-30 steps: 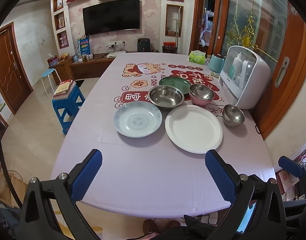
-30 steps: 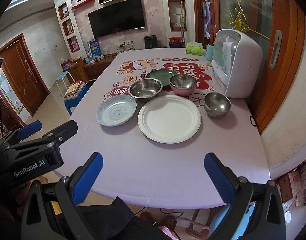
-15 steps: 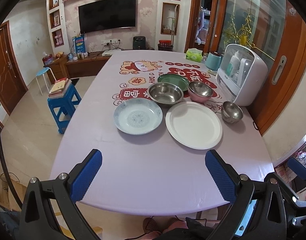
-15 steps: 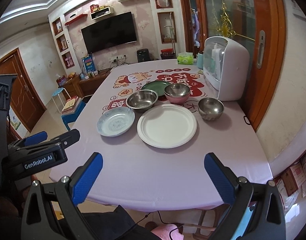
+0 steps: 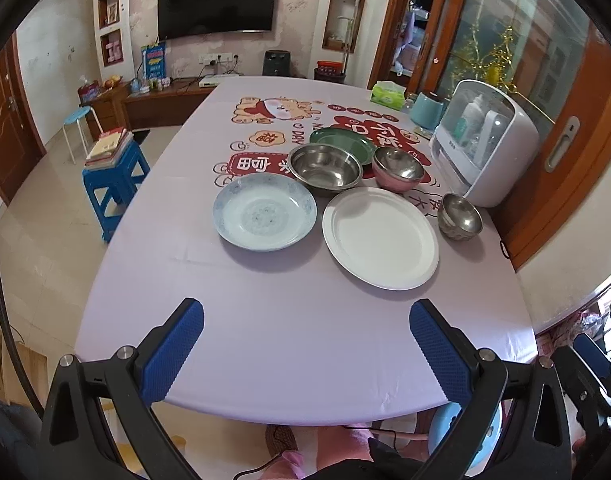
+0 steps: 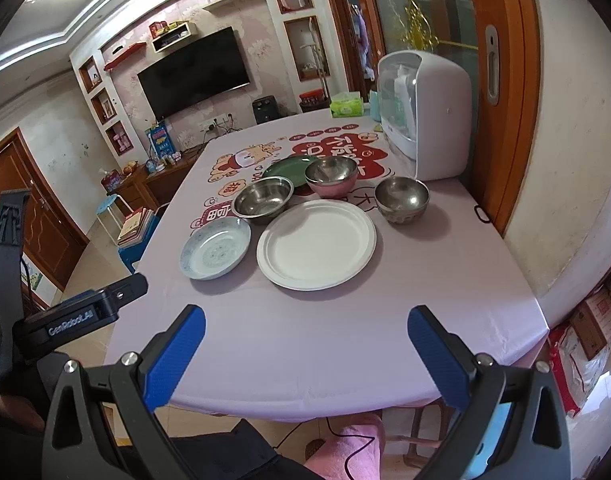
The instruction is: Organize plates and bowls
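While both grippers hang over the near edge of the table [image 5: 289,344], nothing is held: left gripper [image 5: 305,346] has its blue-padded jaws spread wide, right gripper [image 6: 305,354] likewise, both well short of the dishes. Dishes sit clustered mid-table on the lilac cloth. Front row: blue patterned plate [image 5: 264,211] on the left, white plate [image 5: 380,237] just beside it on the right, rims close but apart. Small steel bowl [image 5: 460,216] sits right of the white plate, near the white countertop appliance [image 5: 483,142]. Back row: large steel bowl [image 5: 324,167] behind the gap between the two plates, pink bowl [image 5: 398,168] with a steel interior just right of it. Green plate [image 5: 342,143] lies behind those two; the bowls overlap it from this angle, so contact is unclear, possibly touching. All bowls upright, nothing stacked. Tissue box [image 5: 388,95] and a teal canister [image 5: 426,110] stand further back by the appliance. Blue stool [image 5: 115,182] with books on it stands on the floor left of the table.
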Available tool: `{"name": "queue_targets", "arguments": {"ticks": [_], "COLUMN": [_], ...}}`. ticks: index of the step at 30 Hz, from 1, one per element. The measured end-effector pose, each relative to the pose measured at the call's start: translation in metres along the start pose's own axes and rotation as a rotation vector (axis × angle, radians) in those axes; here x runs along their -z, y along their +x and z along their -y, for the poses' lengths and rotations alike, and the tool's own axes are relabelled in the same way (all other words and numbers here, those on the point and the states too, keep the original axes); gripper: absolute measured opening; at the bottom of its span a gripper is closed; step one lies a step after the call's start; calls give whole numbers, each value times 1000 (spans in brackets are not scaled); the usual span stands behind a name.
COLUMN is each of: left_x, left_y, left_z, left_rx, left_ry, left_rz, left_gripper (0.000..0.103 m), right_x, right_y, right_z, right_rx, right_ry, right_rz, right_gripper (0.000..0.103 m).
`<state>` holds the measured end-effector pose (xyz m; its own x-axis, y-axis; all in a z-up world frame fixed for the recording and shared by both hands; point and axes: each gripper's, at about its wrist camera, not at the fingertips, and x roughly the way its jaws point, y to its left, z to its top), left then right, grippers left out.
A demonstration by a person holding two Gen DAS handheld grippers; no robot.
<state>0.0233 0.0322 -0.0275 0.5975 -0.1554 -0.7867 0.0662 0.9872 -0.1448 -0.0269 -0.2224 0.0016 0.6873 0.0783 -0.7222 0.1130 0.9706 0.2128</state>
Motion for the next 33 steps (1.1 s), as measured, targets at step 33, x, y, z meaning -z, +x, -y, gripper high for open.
{"name": "queue_targets", "arguments": {"ticks": [33], "left_x": [-61], "left_y": [206], "left_z": [46], "left_rx": [7], "left_ry": [-112], "left_rz": [-196], "left_gripper": [101], "right_x": [-88], "right_y": [206], "right_z": [111], "right_rx": [-95], "right_ry": [130], "right_rz": [-158], "right_gripper": [94]}}
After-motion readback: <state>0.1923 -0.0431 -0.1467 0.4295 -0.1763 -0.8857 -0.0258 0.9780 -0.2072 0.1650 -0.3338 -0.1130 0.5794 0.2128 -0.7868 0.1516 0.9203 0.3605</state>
